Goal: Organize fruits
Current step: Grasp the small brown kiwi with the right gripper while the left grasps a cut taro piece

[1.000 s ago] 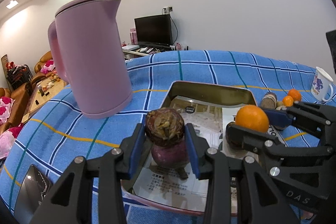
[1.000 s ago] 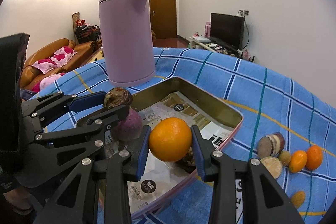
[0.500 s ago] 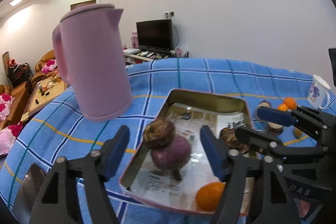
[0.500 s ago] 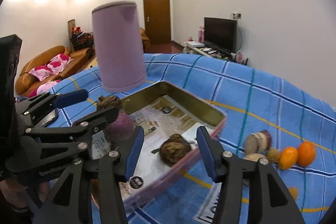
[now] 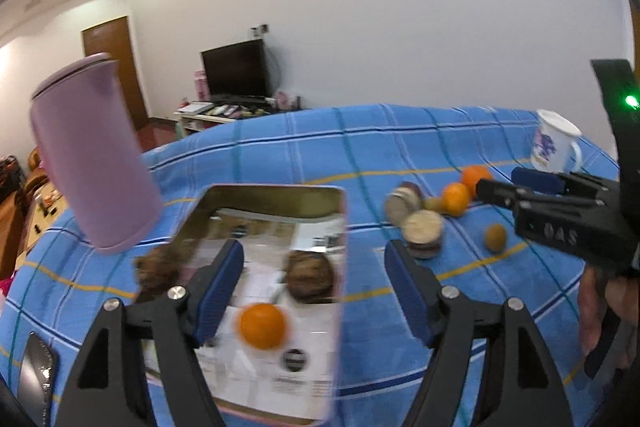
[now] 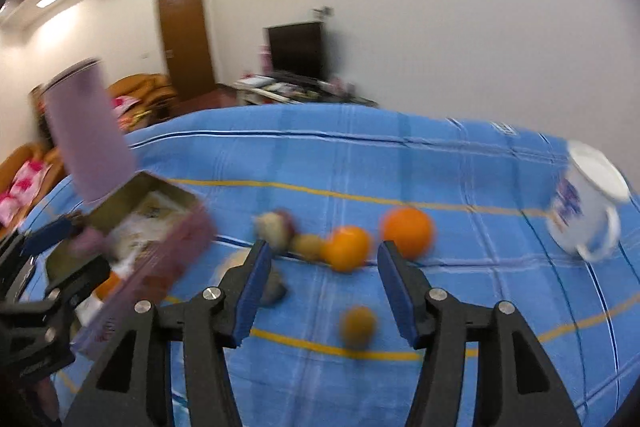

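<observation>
Orange [image 5: 262, 325] in tray [image 5: 340, 227], both jaws open, empty

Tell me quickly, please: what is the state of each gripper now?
Left gripper: open, holding nothing, jaws just opened.
Right gripper: open, holding nothing, jaws just opened.

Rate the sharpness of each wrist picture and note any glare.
Left wrist: tin tray and orange smeared, left tool crisp. Right wrist: blurrier throughout, oranges and mug streaked, right tool sharp; ceiling lights flare.
</observation>
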